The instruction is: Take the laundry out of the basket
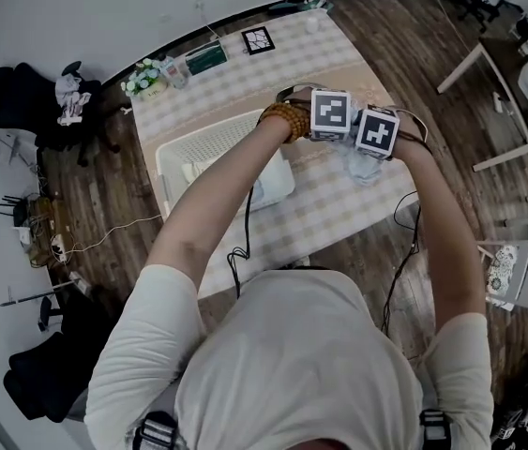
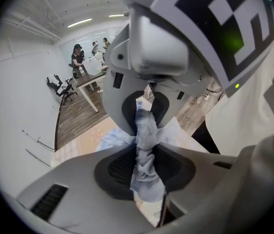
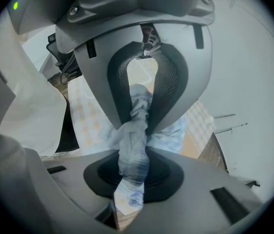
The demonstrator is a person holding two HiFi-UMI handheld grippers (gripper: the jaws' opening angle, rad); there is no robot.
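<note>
Pale blue thin garment point(image 2: 145, 165), crumpled, over worktop point(image 1: 339, 216) just beside white basket point(image 1: 174, 162). Left gripper point(image 2: 144, 126) and right gripper point(image 3: 137, 121) side by side, pointing down, jaws clenched on garment.

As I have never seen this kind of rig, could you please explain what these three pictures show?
There is no robot here: a person holds a two-jaw gripper in each hand. The head view comes from a camera on the person's head, looking down at a table with a checked cloth and a white laundry basket. The other two pictures come from cameras riding on the left gripper and the right gripper, looking along their jaws. Both are clamped on a light blue garment, apparently one piece, held over the table beside the basket.
</note>
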